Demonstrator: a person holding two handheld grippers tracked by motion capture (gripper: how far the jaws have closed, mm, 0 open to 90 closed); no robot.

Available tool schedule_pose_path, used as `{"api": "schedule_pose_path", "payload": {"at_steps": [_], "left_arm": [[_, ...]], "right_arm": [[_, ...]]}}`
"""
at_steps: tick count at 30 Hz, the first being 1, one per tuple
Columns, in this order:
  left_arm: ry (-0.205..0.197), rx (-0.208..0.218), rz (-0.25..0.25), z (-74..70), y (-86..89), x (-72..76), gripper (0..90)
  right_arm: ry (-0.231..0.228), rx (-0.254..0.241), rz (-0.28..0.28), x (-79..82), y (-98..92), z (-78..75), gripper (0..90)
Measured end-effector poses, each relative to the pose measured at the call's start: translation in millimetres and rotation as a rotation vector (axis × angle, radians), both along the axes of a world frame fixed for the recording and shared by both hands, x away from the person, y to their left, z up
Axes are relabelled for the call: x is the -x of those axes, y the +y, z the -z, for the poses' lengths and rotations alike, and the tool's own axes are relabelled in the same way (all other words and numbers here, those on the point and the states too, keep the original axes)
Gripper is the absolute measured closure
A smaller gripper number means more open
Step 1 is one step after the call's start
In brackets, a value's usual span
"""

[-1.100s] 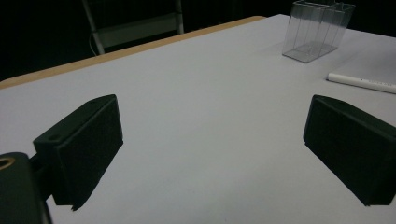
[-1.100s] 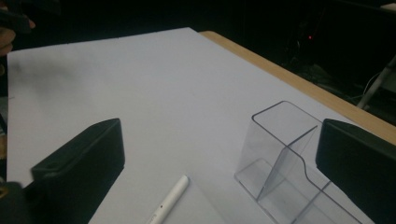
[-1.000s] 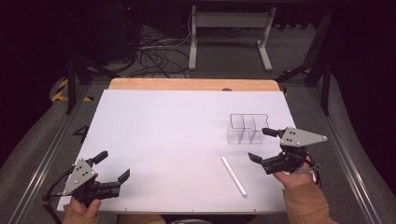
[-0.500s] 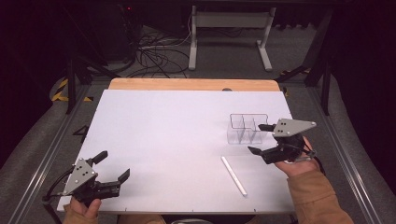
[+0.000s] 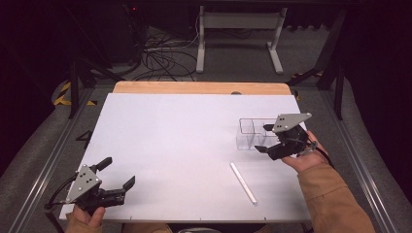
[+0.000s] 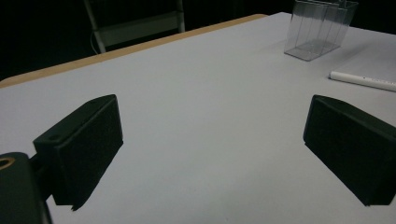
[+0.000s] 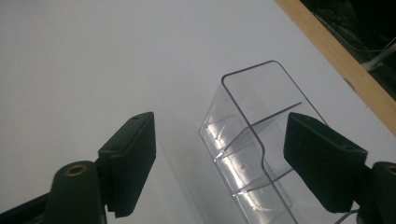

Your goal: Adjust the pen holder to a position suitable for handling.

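My right tongs [image 7: 219, 158], half-narrowed yet gripping nothing, straddle the clear box [image 7: 252, 140] at two o'clock; closing off-centre could tip it, while my left tongs [image 6: 210, 149] gape idle.

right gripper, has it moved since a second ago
Yes. The right gripper has gone up the table to the clear box, away from the white pen; its jaws have been closing, open either side of the box.

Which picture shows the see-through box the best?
The right gripper view: the clear box is close up between the claw's jaws, and you see its inner dividers. The high view shows the whole box, small, beside the right claw. The left gripper view shows it far off.
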State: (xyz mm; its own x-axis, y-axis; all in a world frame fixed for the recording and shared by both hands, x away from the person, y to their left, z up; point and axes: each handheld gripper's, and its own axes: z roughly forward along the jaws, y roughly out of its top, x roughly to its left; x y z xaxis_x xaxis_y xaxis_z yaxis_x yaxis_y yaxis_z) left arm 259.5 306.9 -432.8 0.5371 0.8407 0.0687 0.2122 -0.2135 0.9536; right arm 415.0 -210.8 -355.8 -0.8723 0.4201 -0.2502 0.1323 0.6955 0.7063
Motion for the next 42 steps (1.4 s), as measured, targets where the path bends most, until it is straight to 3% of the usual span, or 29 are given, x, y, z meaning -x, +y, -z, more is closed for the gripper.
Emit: {"api": "schedule_pose_path", "payload": {"at_steps": [3, 17, 31, 42], "left_arm": [[0.004, -0.003, 0.002, 0.5, -1.1, -0.9, 5.5], [0.003, -0.009, 0.003, 1.0, -1.4, -1.6, 5.5], [0.008, -0.009, 0.006, 1.5, -2.2, -1.9, 5.6], [0.011, -0.008, 0.007, 1.8, -2.2, -2.0, 5.6]], "right_arm": [[0.022, 0.034, 0.004, -9.2, 2.2, 4.9, 27.1], [0.03, 0.172, 0.004, -32.0, 7.8, 14.9, 40.2], [0.034, 0.215, 0.017, -46.0, 7.1, 21.8, 46.2], [0.062, 0.245, 0.005, -54.8, 11.1, 29.5, 52.1]]}}
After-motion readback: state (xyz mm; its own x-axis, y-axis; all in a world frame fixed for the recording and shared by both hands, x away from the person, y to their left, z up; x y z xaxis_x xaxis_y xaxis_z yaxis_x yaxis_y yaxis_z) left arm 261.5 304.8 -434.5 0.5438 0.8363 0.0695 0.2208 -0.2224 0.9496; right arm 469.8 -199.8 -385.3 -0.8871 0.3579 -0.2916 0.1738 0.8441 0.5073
